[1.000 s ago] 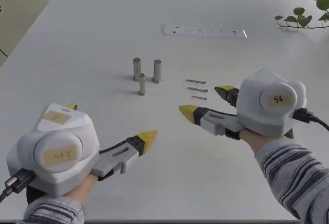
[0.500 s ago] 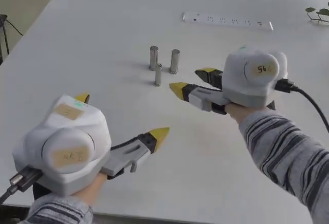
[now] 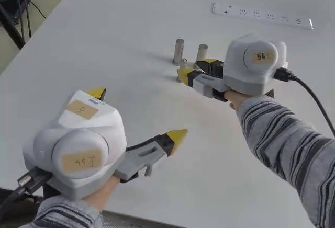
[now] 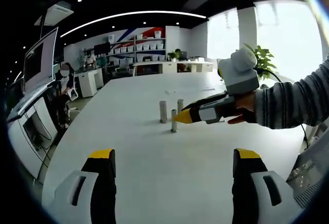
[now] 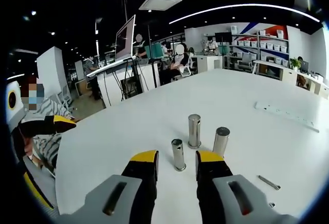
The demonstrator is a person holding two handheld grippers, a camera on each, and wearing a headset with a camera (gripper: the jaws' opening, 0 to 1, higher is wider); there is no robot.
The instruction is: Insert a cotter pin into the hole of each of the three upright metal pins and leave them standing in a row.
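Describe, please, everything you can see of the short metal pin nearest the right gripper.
The short pin is a plain silvery metal cylinder with a small empty hole near its top. It stands upright on the white table, before two taller pins, in line with the gap between the right gripper's open jaws, touching neither.

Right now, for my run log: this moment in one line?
right claw: open, at nearest pin | left claw: open, empty | cotter pin: on table

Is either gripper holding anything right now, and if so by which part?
Nothing is held. The left gripper has its jaws wide apart and empty; the right gripper has its jaws apart, not clamped on the short silver metal pin close ahead.
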